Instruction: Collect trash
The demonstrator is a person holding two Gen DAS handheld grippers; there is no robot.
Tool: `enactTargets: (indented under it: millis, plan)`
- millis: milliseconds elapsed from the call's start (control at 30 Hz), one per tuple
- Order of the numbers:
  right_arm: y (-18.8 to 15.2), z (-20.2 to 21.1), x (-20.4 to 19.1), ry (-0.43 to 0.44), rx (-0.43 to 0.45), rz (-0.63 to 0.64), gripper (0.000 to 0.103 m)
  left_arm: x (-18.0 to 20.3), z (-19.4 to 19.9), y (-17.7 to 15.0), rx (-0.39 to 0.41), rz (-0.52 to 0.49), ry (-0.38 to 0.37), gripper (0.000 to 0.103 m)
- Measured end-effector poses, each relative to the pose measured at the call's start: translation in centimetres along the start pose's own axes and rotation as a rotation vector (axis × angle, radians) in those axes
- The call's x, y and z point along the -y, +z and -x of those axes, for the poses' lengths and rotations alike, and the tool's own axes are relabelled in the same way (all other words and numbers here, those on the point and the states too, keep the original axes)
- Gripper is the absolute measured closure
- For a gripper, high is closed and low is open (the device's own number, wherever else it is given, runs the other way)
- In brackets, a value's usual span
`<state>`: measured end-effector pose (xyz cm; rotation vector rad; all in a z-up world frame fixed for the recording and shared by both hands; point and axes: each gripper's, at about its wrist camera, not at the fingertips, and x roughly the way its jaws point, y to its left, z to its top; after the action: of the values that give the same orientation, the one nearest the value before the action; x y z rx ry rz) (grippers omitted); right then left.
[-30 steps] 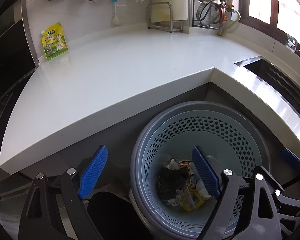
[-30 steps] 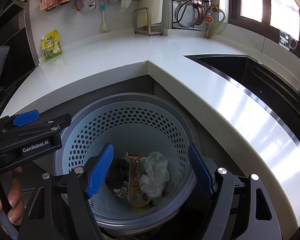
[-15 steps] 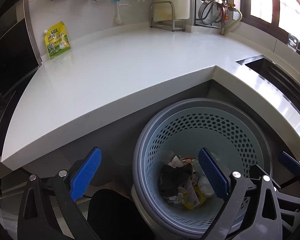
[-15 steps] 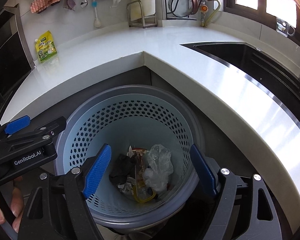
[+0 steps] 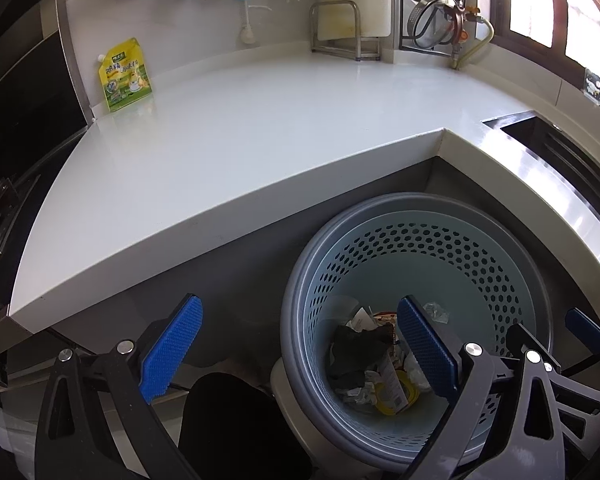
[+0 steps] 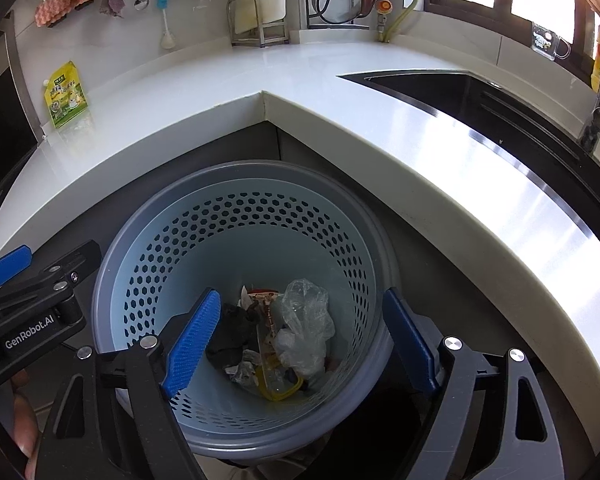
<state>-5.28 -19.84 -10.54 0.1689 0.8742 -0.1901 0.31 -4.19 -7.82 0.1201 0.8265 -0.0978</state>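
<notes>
A perforated light-blue bin (image 5: 512, 280) (image 6: 148, 248) with a grey rim stands on the floor in the inner corner of the white counter. Trash lies in its bottom: a black crumpled piece (image 5: 356, 350) (image 6: 232, 332), a clear plastic bag (image 6: 304, 328), a printed wrapper (image 5: 394, 380) and a yellow ring (image 6: 284, 394). My left gripper (image 5: 296, 350) is open and empty, above the bin's left rim. My right gripper (image 6: 300, 340) is open and empty, straddling the bin from above. A yellow-green pouch (image 5: 124, 74) (image 6: 66, 94) leans on the back wall of the counter.
The L-shaped white counter (image 5: 240, 128) (image 6: 380, 120) wraps around the bin. A dark sink (image 6: 480, 96) sits at the right. A metal rack (image 5: 344, 32), hanging utensils and cloths line the back wall. The left gripper's body (image 6: 32, 308) shows at the right wrist view's left edge.
Both grippers have pulled back and up a little from the bin, staying open. The trash in the bin has not moved.
</notes>
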Motion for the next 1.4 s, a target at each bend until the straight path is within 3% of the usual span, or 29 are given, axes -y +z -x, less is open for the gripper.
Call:
enactTargets:
  millis: [300,1400]
  plan:
    - [-0.06,-0.13,0.48,-0.004,0.0,-0.047,0.024,-0.13,0.0,-0.34,-0.01,0.012,0.008,0.007]
    - [-0.13,-0.52,0.27,-0.012,-0.023,-0.026,0.024,0.27,-0.09,-0.46,-0.014,0.003,0.043,0.006]
